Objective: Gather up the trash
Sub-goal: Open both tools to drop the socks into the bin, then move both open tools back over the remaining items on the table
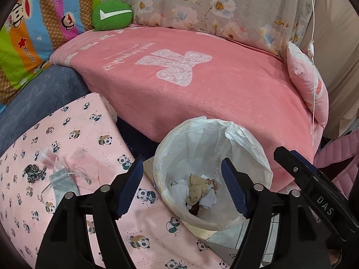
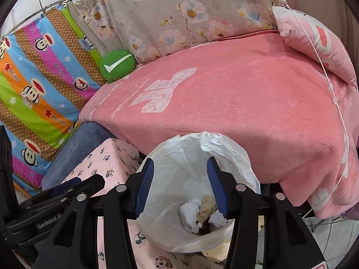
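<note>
1. White plastic liner in the bin (image 1: 212, 154); bin stands on the floor against the pink bed cover (image 1: 202, 85).
2. Trash (image 1: 199, 192): crumpled tan and white wads at the bin bottom.
3. Left gripper (image 1: 182, 190): jaws spread above the bin, nothing between the pads.
4. Right gripper (image 2: 180, 189): jaws spread over the bin opening, empty.
5. Panda-print cloth (image 1: 74, 134) beside the bin carries a grey pouch (image 1: 61, 182).
</note>
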A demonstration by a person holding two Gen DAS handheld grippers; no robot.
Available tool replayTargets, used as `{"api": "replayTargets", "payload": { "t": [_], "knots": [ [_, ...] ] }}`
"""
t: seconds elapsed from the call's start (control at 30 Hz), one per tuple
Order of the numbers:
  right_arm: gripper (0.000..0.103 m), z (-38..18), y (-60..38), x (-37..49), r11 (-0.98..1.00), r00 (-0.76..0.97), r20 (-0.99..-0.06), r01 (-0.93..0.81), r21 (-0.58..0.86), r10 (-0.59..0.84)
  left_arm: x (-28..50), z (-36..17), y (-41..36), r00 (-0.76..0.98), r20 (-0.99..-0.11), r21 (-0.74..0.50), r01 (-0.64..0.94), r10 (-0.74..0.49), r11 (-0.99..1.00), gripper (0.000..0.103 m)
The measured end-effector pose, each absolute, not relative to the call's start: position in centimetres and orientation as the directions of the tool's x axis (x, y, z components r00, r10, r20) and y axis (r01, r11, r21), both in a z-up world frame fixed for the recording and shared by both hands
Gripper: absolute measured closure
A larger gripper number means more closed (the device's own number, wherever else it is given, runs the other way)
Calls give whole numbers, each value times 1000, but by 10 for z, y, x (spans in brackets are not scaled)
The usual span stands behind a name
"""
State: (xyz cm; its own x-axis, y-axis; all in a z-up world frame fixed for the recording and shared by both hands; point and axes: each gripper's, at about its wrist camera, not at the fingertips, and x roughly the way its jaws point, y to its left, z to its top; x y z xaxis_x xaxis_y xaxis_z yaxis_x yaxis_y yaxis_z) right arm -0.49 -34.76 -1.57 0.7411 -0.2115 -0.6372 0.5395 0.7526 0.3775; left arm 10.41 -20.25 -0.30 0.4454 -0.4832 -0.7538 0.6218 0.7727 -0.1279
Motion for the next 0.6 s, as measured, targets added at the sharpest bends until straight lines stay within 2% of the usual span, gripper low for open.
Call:
{"api": "replayTargets", "payload": {
  "t": [0.6],
  "knots": [
    [49,-2,-289,16,820,748,-643,466,332,-165,118,-4,-138,492,-751,-144,529,-440,836,34]
  ]
}}
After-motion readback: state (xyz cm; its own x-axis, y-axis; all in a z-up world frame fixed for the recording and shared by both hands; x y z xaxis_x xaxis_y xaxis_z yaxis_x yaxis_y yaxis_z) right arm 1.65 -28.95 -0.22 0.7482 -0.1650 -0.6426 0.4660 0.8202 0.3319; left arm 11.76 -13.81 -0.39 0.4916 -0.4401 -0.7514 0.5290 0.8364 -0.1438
